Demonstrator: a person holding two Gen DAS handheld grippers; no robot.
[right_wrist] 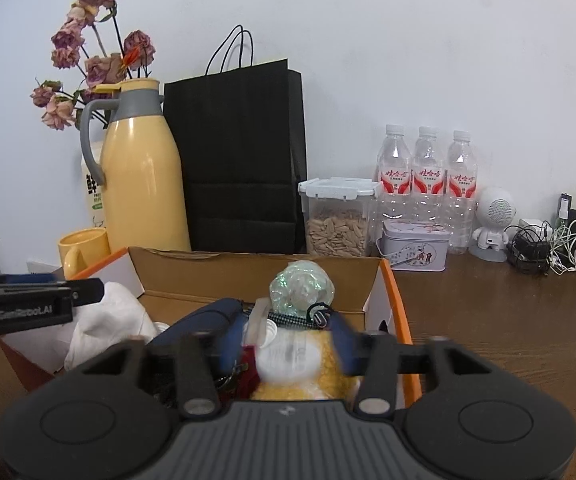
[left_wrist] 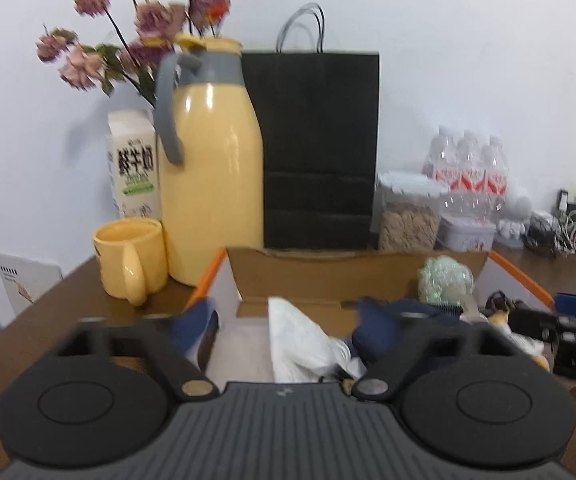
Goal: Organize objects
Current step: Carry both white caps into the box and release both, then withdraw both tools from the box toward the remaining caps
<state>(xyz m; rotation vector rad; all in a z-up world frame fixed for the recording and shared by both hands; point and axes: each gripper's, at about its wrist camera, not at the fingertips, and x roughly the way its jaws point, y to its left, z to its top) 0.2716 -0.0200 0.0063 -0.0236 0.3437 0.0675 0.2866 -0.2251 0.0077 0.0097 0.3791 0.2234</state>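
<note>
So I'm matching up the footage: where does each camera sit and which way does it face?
Left wrist: on the left gripper, facing the box's left half and the jug; the right gripper shows at the right edge.
Right wrist: on the right gripper, facing the box's right half; the left gripper enters from the left.
Shared: box, jug, black bag.

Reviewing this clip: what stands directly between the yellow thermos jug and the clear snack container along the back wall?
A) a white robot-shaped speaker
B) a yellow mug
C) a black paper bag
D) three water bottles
C. In the right wrist view the black paper bag stands upright between the yellow thermos jug on its left and the clear snack container on its right.
</note>
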